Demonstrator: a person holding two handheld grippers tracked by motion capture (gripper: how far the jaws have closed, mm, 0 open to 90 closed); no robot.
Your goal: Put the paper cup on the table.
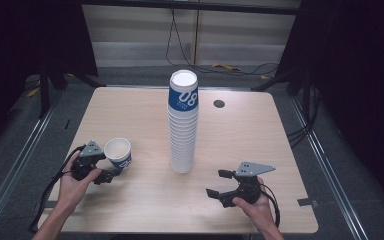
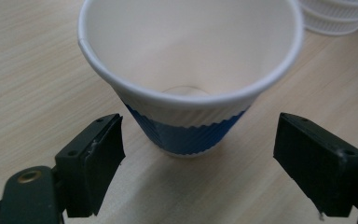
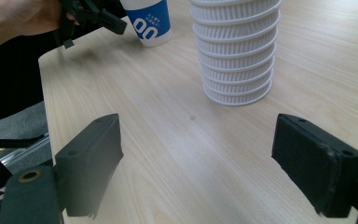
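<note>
Reaching: left gripper (image 1: 111, 173) stands at a single paper cup (image 1: 118, 152) near the left edge of the table (image 1: 135, 107), jaws spread wide with the cup just ahead of them and neither pad touching it
Cup: upright, mouth open to the ceiling, blue band around its ribbed lower half; in the left gripper view (image 2: 191, 88) its base sits on the wood between and just beyond the two black pads, so the jaws look lined up to straddle it
Stack: tall column of nested cups (image 1: 183, 125) stands at mid-table, well apart from the single cup; its ribbed white lower tiers fill the upper part of the right gripper view (image 3: 237, 51)
Right gripper (image 1: 220, 184): held low over bare wood on the near right, jaws wide apart and empty, pointed toward the foot of the stack, probably waiting to steady it
Likely purpose: the lone cup stands clear of the column, giving the left jaws room on both sides; whether it is bound for the stack or has come off it cannot be told from this angle
Hands: left hand (image 1: 72, 180) wraps the gripper body from behind; right hand (image 1: 255, 205) does likewise, cables trailing toward the table's near edge
</note>
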